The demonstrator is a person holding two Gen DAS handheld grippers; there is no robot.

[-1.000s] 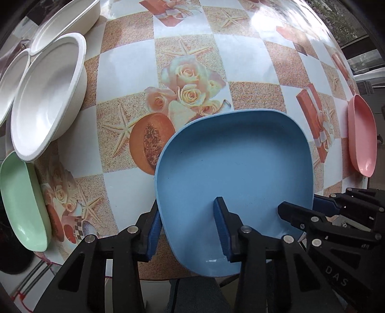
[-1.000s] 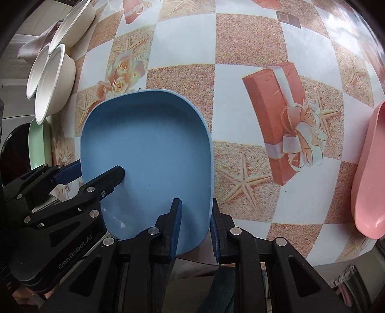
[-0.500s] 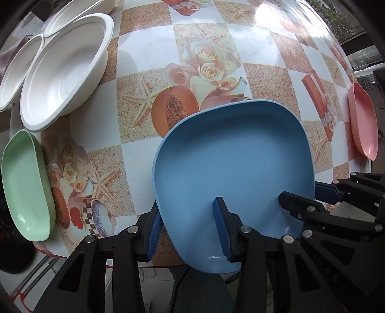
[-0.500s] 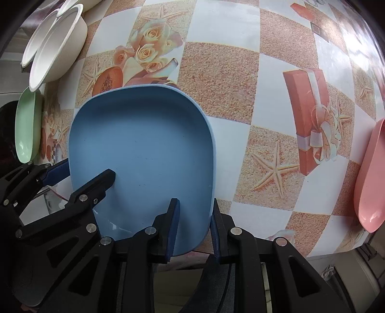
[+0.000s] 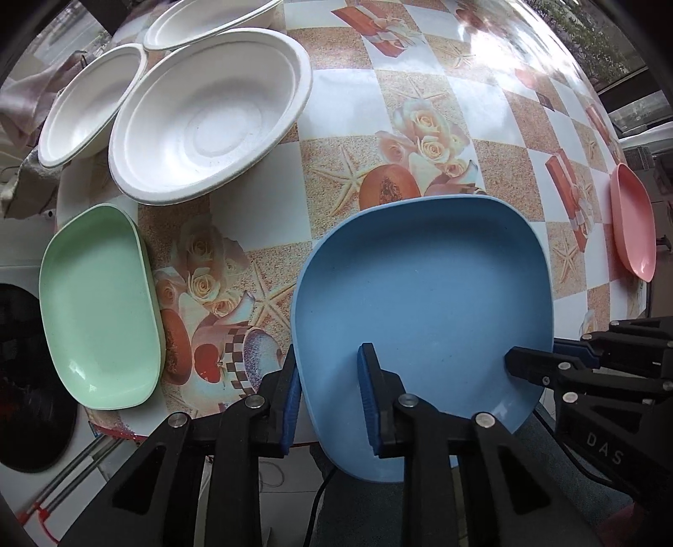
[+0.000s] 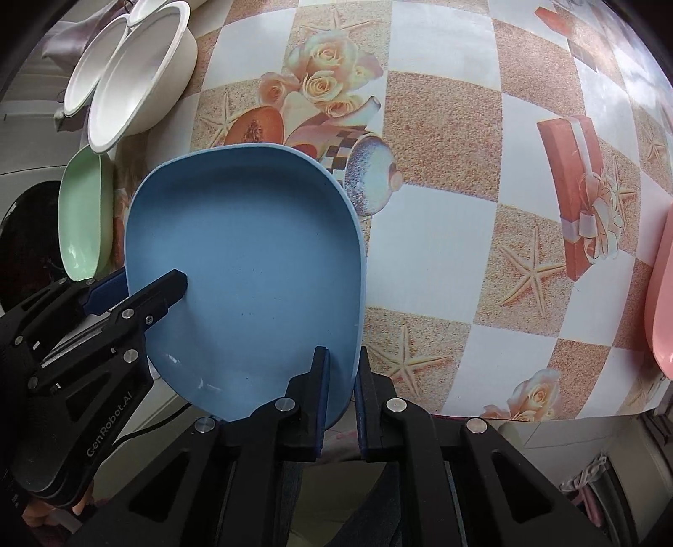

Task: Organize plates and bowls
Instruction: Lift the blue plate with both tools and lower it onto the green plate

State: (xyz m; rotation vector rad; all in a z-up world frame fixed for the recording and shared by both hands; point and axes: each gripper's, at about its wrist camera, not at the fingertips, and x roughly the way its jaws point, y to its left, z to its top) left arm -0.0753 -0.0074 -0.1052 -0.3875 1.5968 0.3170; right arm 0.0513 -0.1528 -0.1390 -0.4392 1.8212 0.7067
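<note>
A blue square plate (image 5: 420, 286) hangs above the near edge of the table, held from two sides. My left gripper (image 5: 329, 357) is closing its jaws on the plate's near left rim, one blue pad inside and one outside. The right wrist view shows that gripper (image 6: 143, 284) at the plate's (image 6: 252, 261) left. My right gripper (image 6: 341, 355) is closing its jaws on the near right rim, pads pressing both faces, and it also shows in the left wrist view (image 5: 542, 353). A green plate (image 5: 96, 307) lies at the table's left edge.
Three white bowls (image 5: 206, 118) (image 5: 90, 103) (image 5: 210, 21) crowd the far left corner. A pink plate (image 5: 633, 227) lies at the right edge. The patterned tablecloth (image 5: 357, 96) covers the table. A crumpled cloth (image 5: 17, 105) hangs at the far left.
Both grippers have carried the blue plate leftward and a little up. The green plate and white bowls now fill more of the left wrist view. Both pairs of jaws have narrowed on the rim.
</note>
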